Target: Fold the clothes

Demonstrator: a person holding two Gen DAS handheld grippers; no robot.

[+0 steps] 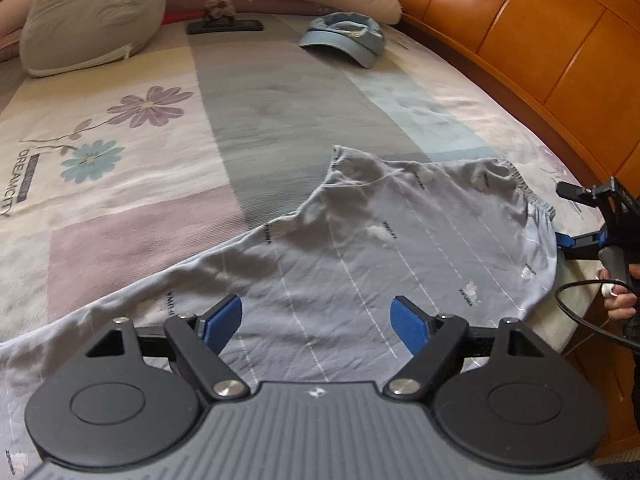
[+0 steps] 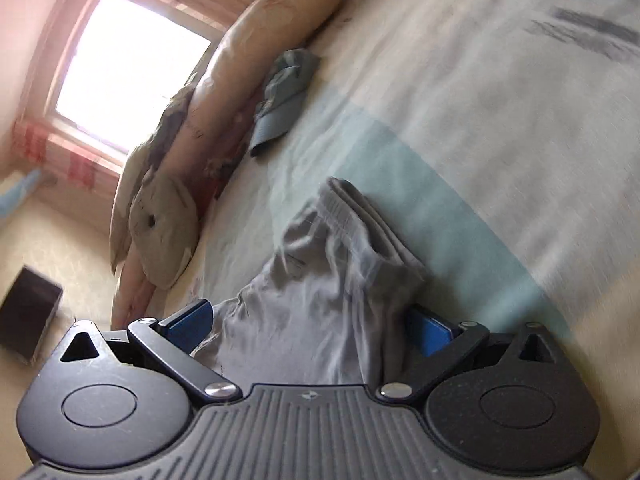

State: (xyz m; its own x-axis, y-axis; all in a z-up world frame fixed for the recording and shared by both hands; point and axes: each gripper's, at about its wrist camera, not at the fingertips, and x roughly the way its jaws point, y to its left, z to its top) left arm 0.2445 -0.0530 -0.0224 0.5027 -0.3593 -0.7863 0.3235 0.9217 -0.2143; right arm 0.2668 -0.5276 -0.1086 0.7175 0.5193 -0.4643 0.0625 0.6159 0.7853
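Left tool (image 1: 318, 320) spread over grey shorts (image 1: 400, 232), blue cap (image 1: 344, 38) beyond

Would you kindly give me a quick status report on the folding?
Left gripper open above grey shorts. Right gripper open, waistband cloth between its fingers. Shorts spread flat on bed, unfolded. Blue cap well clear.

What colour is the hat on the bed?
The hat is light blue, like faded denim. It shows best in the left wrist view.

We see the right wrist view smeared by motion; grey trousers (image 2: 320, 280) hide part of the claw's right-hand pad.
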